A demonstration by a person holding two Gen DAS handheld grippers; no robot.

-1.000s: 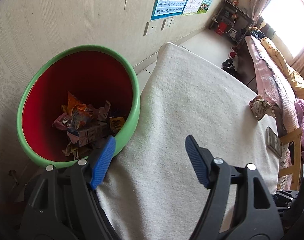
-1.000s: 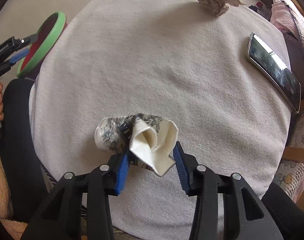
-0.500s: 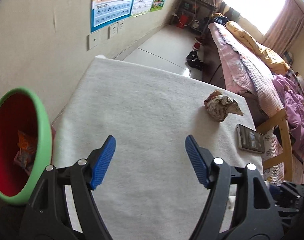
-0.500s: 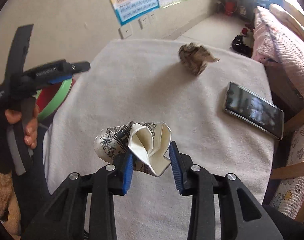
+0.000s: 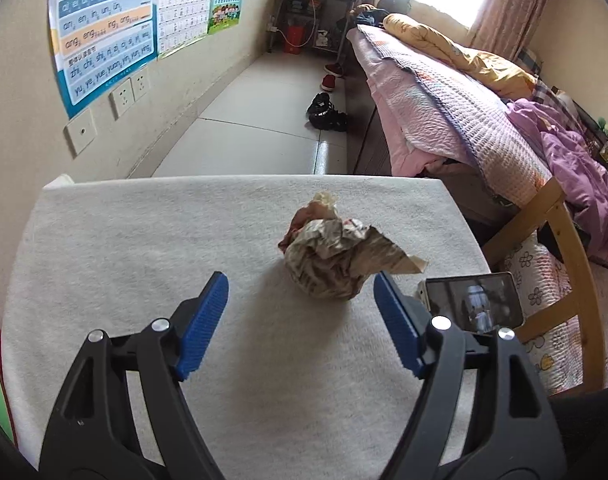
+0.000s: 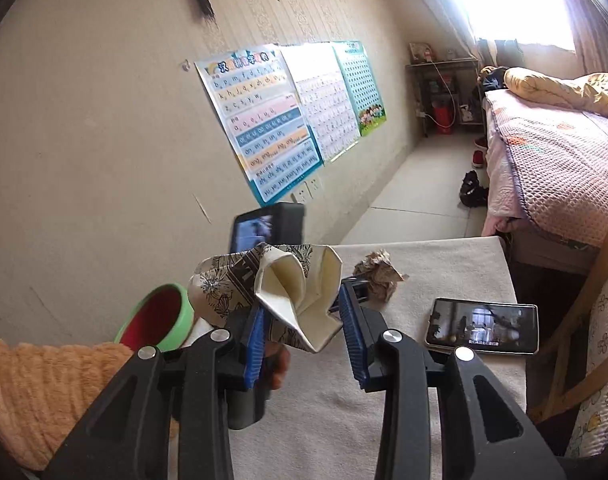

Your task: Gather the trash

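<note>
On the grey-white cloth-covered table (image 5: 144,248): crumpled brown printed paper wad (image 5: 335,256), centre. Black rectangular smartphone (image 5: 471,304) at its 4 o'clock, near the table's edge. Pink-quilted bed (image 5: 443,120) beyond, at 1 o'clock. Green-rimmed round plastic bin (image 6: 160,318) off the table, at 9 o'clock.

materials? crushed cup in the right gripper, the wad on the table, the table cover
Crushed cup: looks like matte printed paper with a plain cream inside; it holds sharp folds. Wad: crumpled printed paper or wrapper, creases stiff and dull; which one is unclear. Table cover: pale napped fabric, towel-like, with a fuzzy non-glossy surface.
</note>
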